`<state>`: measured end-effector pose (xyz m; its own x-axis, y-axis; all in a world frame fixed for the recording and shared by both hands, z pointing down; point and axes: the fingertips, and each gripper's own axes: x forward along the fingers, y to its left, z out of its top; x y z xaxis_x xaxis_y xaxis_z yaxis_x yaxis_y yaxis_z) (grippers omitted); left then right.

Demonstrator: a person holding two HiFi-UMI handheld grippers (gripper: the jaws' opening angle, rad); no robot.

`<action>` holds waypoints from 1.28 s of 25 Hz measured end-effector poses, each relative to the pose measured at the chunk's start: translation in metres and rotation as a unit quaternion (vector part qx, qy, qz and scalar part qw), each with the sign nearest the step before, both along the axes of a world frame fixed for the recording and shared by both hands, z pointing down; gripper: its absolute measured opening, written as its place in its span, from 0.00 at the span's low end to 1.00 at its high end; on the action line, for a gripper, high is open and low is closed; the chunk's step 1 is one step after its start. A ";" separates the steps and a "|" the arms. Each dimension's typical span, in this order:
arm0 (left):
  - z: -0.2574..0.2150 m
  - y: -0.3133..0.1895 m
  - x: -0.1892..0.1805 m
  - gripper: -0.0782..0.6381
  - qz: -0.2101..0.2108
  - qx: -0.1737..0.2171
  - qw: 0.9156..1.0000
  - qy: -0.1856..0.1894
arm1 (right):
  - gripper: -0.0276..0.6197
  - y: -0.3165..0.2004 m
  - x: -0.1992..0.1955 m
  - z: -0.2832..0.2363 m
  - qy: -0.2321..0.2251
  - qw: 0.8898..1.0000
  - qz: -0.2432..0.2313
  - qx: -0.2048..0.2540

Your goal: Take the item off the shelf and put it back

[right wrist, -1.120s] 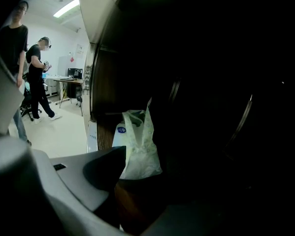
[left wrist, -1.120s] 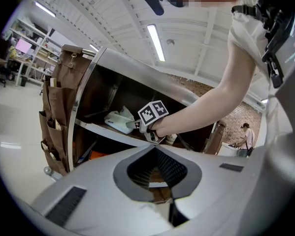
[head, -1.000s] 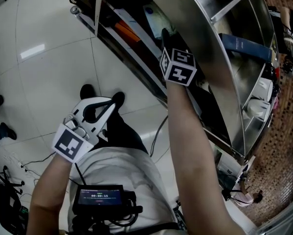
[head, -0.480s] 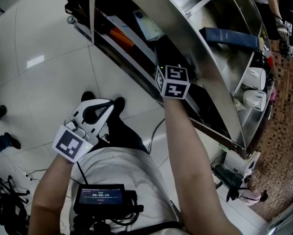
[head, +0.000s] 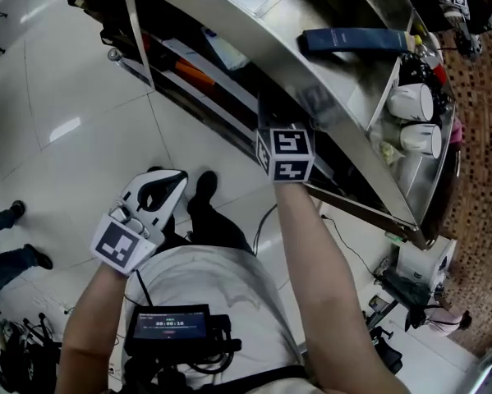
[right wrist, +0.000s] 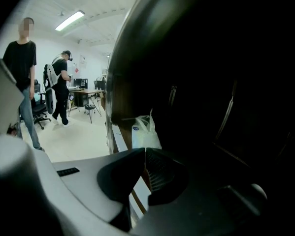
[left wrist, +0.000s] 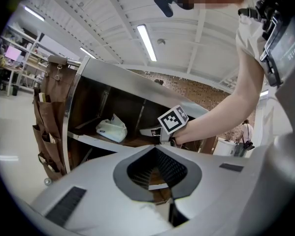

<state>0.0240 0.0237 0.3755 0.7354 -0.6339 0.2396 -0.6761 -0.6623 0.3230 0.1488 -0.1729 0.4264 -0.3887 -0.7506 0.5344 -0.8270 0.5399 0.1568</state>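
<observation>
Steel shelf (head: pixel 352 146) fills the head view, and the left gripper (head: pixel 180 177) hangs low, jaws pressed together. Its own view shows the white bag (left wrist: pixel 111 130) lying on a shelf board, untouched. In the right gripper view, the right gripper (right wrist: pixel 142 152) has just closed on nothing, with the bag ahead. Pushing on like this would likely shove it deeper.

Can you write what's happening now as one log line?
right tool: just closed, empty, at shelf | left tool: shut, empty | white bag: on shelf
</observation>
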 end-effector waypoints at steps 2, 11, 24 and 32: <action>-0.005 -0.001 -0.002 0.12 0.000 0.004 1.000 -0.004 | 0.06 0.012 -0.002 -0.005 -0.015 1.000 -0.011 -0.003; -0.036 -0.011 -0.011 0.12 -0.006 0.025 1.000 -0.017 | 0.05 0.061 -0.007 -0.048 -0.068 0.996 -0.053 0.005; -0.076 -0.015 -0.007 0.12 -0.004 0.046 0.999 -0.017 | 0.05 0.112 -0.021 -0.138 -0.137 0.983 -0.117 0.031; -0.101 -0.023 -0.006 0.12 -0.003 0.064 0.998 -0.019 | 0.05 0.141 -0.044 -0.184 -0.182 0.969 -0.162 0.049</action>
